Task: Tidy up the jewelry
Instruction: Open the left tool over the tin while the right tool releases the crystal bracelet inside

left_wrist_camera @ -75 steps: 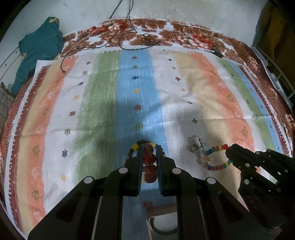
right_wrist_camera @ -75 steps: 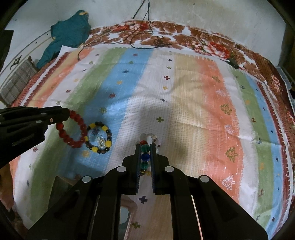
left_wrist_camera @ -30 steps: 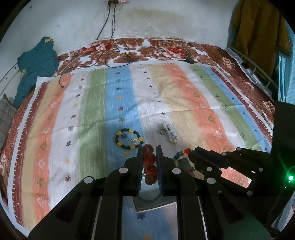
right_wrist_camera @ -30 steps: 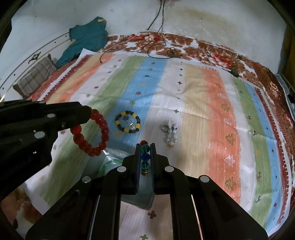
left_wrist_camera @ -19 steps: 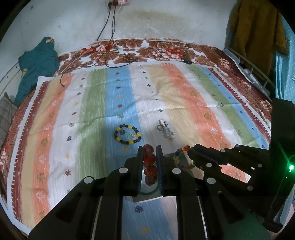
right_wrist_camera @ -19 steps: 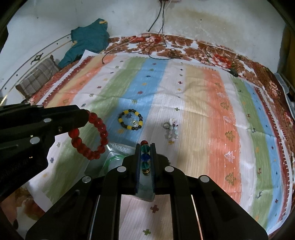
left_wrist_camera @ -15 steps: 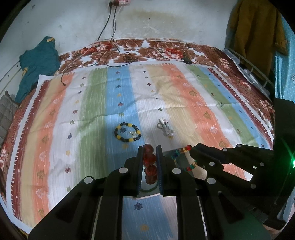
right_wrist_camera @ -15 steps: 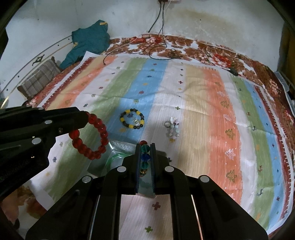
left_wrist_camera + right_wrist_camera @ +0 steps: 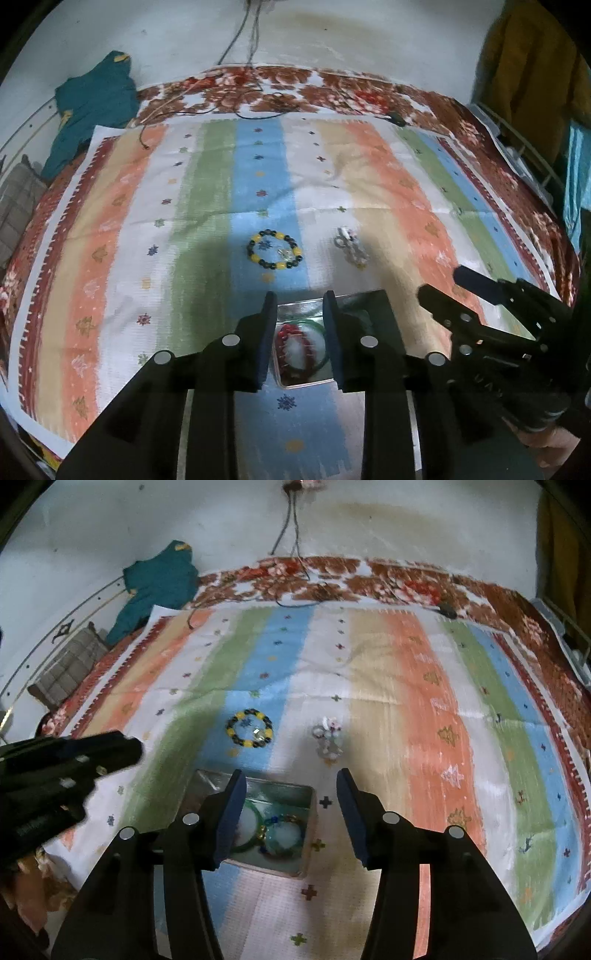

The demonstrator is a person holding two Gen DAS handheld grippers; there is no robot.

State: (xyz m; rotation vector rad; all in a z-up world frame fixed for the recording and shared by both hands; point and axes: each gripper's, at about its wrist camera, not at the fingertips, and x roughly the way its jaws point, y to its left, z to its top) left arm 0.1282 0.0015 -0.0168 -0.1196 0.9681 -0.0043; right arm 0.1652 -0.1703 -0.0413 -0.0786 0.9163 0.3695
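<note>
Both hand-held grippers, left [image 9: 300, 321] and right [image 9: 290, 805], held wide apart, empty, above tin [image 9: 309, 805] at lower centre. Red bracelet [image 9: 286, 334] seen inside. Yellow-black bracelet [image 9: 249, 732] left on bedspread [image 9: 406, 709]; tin likely nudged if descent misjudged.

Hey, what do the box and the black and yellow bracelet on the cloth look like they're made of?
Box: looks like clear, glossy plastic or glass, since the cloth shows through its shiny walls. Black and yellow bracelet: round, smooth beads with a slight gloss, possibly glass, stone or plastic; the view cannot settle which.
</note>
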